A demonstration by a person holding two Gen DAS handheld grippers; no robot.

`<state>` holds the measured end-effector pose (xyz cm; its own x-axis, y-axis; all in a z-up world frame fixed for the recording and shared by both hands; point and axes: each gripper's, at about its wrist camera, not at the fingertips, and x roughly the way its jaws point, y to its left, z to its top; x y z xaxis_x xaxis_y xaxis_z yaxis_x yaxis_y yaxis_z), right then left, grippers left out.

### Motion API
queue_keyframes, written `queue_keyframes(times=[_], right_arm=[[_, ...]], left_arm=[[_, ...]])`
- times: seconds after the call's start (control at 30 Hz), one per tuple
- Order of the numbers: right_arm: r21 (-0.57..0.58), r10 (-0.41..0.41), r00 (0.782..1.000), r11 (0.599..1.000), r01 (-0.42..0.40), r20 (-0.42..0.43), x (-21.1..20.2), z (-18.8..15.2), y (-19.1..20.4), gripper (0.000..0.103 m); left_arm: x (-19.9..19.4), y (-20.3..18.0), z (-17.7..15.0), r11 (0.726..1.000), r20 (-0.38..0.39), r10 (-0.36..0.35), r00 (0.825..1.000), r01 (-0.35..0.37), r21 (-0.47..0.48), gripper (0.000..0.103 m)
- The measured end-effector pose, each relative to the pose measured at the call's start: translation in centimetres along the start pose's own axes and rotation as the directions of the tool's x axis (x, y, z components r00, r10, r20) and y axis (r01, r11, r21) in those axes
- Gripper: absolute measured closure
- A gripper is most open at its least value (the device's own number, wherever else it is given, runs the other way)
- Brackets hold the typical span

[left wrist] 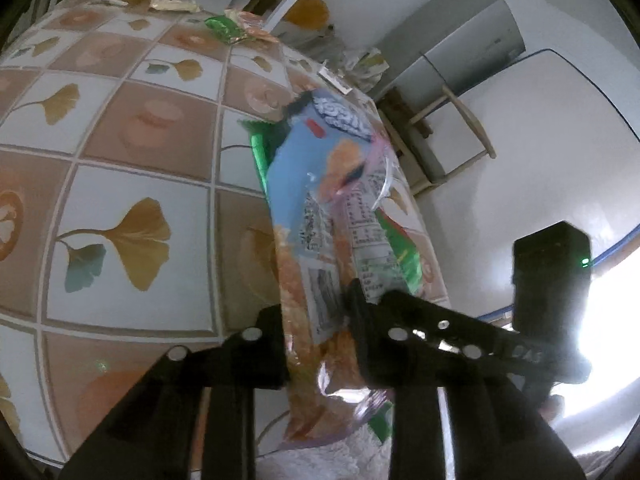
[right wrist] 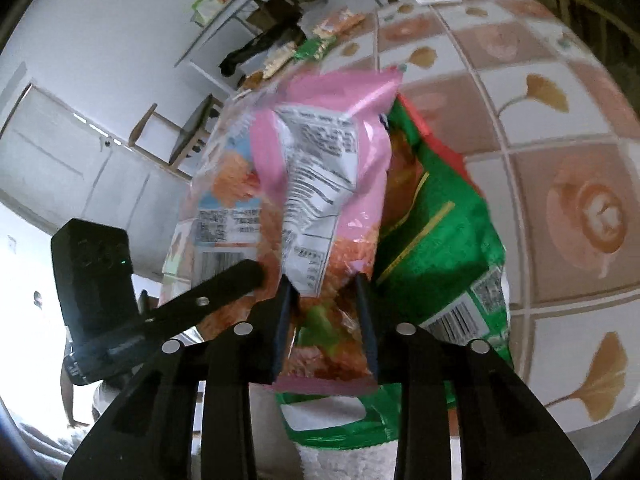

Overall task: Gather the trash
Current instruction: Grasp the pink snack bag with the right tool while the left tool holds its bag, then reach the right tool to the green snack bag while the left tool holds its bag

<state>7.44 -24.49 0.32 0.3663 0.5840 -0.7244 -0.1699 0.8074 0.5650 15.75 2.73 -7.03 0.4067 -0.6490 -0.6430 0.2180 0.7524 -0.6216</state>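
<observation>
**Wrappers and grippers, counted**

Three large snack bags sit bunched at the fingers: one blue bag (left wrist: 298, 184) between the left fingers, one pink bag (right wrist: 320, 160) between the right fingers, and one green bag (right wrist: 436, 232) just beside the right fingers. Beyond the fingertips, at the far edge of the table (left wrist: 132, 128), lie about four smaller wrappers (left wrist: 224, 28); blur hides the exact count. Two grippers show: the left gripper (left wrist: 316, 320) and right gripper (right wrist: 324, 292).

Patterned tablecloth (left wrist: 132, 184), wooden chair (left wrist: 452, 136).
</observation>
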Motion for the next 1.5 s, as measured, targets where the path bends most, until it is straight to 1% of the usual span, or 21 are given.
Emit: queue_keyframes(times=[0.1, 0.13, 0.17, 0.27, 0.3, 0.37, 0.43, 0.5, 0.53, 0.63, 0.67, 0.73, 0.77, 0.8, 0.87, 1.0, 1.17, 1.23, 1.37, 1.5], right_arm=[[-0.028, 0.002, 0.998, 1.0, 0.0, 0.063, -2.1, 0.1, 0.1, 0.068], [-0.022, 0.005, 0.996, 1.0, -0.003, 0.088, -3.1, 0.4, -0.3, 0.063], [-0.006, 0.009, 0.994, 1.0, -0.008, 0.111, -4.0, 0.7, -1.0, 0.055], [0.074, 0.002, 0.99, 0.997, -0.012, 0.138, -5.7, 1.5, -3.5, 0.045], [0.097, -0.004, 0.991, 0.995, -0.009, 0.133, -5.8, 1.7, -4.2, 0.042], [0.128, -0.044, 0.994, 0.991, 0.031, 0.104, -5.7, 1.7, -5.4, 0.038], [0.143, -0.071, 0.996, 0.988, 0.062, 0.058, -5.1, 1.5, -6.2, 0.036], [0.176, -0.063, 0.997, 0.983, 0.056, 0.035, -4.3, 1.4, -6.8, 0.032], [0.184, -0.06, 0.998, 0.981, 0.054, 0.029, -4.3, 1.0, -7.0, 0.028], [0.195, -0.099, 0.995, 0.976, 0.094, 0.019, -3.4, 0.3, -7.8, 0.023], [0.189, -0.092, 0.995, 0.978, 0.083, 0.04, -3.7, 0.0, -7.8, 0.02], [0.195, -0.087, 0.995, 0.978, 0.075, 0.054, -4.0, -0.2, -8.0, 0.016], [0.198, -0.084, 0.995, 0.978, 0.071, 0.06, -4.1, -0.3, -8.1, 0.01], [0.197, -0.082, 0.994, 0.978, 0.067, 0.069, -4.1, -0.3, -8.1, 0.008], [0.193, -0.085, 0.993, 0.979, 0.069, 0.076, -4.2, -0.3, -8.3, 0.008], [0.207, -0.068, 0.991, 0.977, 0.044, 0.112, -4.3, -0.5, -8.8, 0.008], [0.159, -0.082, 0.988, 0.985, 0.06, 0.132, -3.5, -0.3, -8.3, 0.008], [0.148, -0.067, 0.986, 0.988, 0.044, 0.154, -3.6, -0.4, -8.5, 0.008], [0.147, -0.03, 0.985, 0.989, 0.005, 0.171, -3.8, -0.5, -9.1, 0.008], [0.128, -0.04, 0.983, 0.992, 0.018, 0.178, -3.7, -0.7, -8.8, 0.008]], left_arm=[[-0.2, -0.6, -0.2, 0.999, 0.014, 0.031, 0.999, -0.032, 0.044, 0.082], [-0.3, -0.6, -0.3, 0.998, 0.019, 0.041, 0.999, -0.042, 0.055, 0.082], [-0.5, -0.6, -0.5, 0.997, 0.023, 0.04, 0.999, -0.042, 0.06, 0.083], [-0.9, -0.2, -0.7, 0.997, 0.029, 0.044, 0.999, -0.046, 0.066, 0.083], [-0.9, 0.0, -0.7, 0.997, 0.027, 0.046, 0.999, -0.048, 0.062, 0.083], [-0.9, 0.4, -0.7, 0.997, 0.024, 0.054, 0.998, -0.055, 0.049, 0.083], [-0.8, 0.6, -0.7, 0.998, 0.022, 0.057, 0.998, -0.058, 0.039, 0.083], [-0.8, 0.7, -0.7, 0.997, 0.023, 0.065, 0.998, -0.066, 0.034, 0.083], [-0.9, 0.7, -0.8, 0.997, 0.024, 0.068, 0.997, -0.069, 0.033, 0.083], [-0.9, 0.9, -0.9, 0.997, 0.023, 0.072, 0.997, -0.073, 0.028, 0.083], [-0.9, 0.9, -0.9, 0.997, 0.022, 0.073, 0.997, -0.074, 0.026, 0.083], [-1.0, 0.9, -1.0, 0.997, 0.02, 0.075, 0.997, -0.076, 0.026, 0.083], [-1.0, 0.9, -1.0, 0.997, 0.02, 0.077, 0.997, -0.078, 0.029, 0.083], [-1.0, 0.8, -1.0, 0.996, 0.02, 0.079, 0.997, -0.079, 0.03, 0.083], [-1.0, 0.8, -1.0, 0.996, 0.019, 0.081, 0.997, -0.081, 0.033, 0.083], [-1.0, 0.8, -0.9, 0.996, 0.018, 0.084, 0.996, -0.084, 0.036, 0.083], [-1.0, 0.7, -0.9, 0.995, 0.022, 0.089, 0.996, -0.09, 0.048, 0.083], [-0.9, 0.6, -0.8, 0.994, 0.023, 0.091, 0.996, -0.092, 0.052, 0.083], [-0.8, 0.6, -0.7, 0.994, 0.022, 0.094, 0.995, -0.095, 0.053, 0.083], [-0.8, 0.5, -0.7, 0.994, 0.022, 0.095, 0.995, -0.096, 0.053, 0.083]])
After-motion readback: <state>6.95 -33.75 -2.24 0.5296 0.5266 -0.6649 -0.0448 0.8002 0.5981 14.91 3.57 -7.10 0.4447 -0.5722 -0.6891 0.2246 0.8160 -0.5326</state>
